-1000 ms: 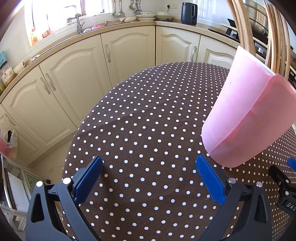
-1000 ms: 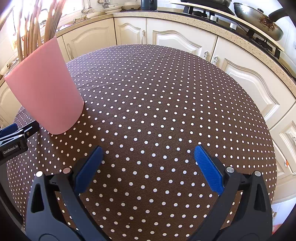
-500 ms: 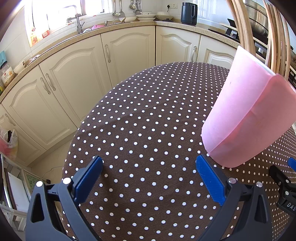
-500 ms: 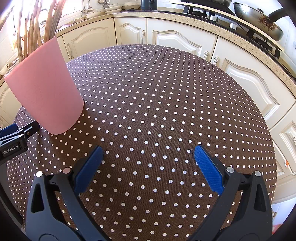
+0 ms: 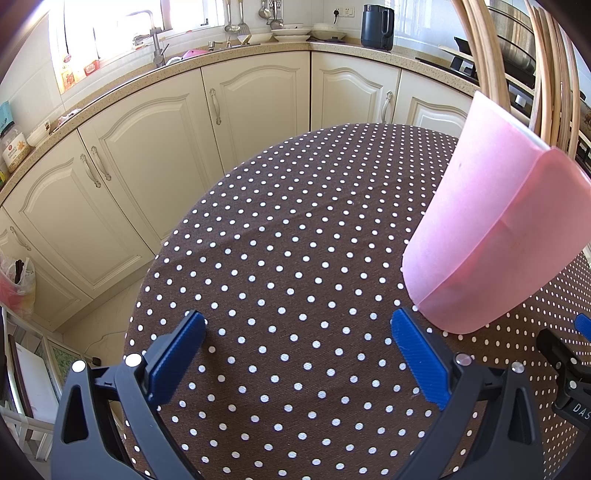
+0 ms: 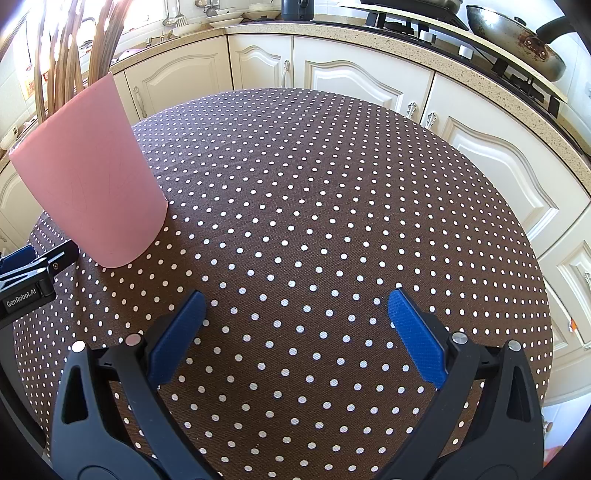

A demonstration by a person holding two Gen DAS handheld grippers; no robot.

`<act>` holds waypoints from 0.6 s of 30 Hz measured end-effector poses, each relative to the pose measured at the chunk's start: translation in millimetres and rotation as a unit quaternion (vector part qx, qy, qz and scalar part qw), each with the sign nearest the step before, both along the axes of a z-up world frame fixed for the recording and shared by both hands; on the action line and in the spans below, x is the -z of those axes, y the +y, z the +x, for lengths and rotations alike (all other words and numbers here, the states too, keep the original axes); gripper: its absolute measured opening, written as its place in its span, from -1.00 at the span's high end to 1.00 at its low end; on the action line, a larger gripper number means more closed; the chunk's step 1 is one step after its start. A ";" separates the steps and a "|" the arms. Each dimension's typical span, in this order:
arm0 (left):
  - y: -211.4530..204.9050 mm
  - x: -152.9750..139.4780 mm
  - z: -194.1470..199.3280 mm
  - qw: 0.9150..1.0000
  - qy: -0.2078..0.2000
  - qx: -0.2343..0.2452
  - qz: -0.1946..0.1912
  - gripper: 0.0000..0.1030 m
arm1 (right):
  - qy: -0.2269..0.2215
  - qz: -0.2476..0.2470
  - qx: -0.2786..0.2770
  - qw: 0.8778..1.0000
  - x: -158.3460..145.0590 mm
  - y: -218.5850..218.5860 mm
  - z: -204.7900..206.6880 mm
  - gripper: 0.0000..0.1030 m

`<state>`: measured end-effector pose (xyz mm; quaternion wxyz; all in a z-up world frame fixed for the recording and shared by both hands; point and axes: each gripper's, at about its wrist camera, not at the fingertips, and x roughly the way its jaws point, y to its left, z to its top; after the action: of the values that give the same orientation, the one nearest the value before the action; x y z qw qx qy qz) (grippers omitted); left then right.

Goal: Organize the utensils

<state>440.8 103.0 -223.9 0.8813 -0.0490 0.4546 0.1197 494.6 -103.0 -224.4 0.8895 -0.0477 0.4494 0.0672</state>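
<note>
Kitchen, dotted tablecloth | pink holder w/ chopsticks | both grippers agape, empty

Matt pink plastic holder, woven tablecloth

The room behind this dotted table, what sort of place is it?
A home kitchen, most likely. Cream cabinets run under a speckled counter with a sink tap, a dark electric kettle stands by a wall socket, and a worn wok sits on the stove.

The right hand-held gripper hangs wide apart over the dotted tabletop; a pink holder of wooden utensils stands off left.
</note>
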 end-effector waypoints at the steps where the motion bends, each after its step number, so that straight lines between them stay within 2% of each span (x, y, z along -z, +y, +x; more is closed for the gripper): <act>1: -0.1 0.5 0.7 1.000 0.000 0.000 0.000 -0.92 | 0.000 0.000 0.000 1.000 0.3 -0.2 0.7 -0.88; 18: 0.0 0.2 0.4 1.000 0.000 0.000 0.000 -0.92 | 0.000 0.000 0.000 1.000 0.1 0.0 0.1 -0.88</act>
<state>441.1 103.0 -224.1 0.8813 -0.0491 0.4545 0.1198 494.7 -103.1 -224.5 0.8896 -0.0477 0.4493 0.0671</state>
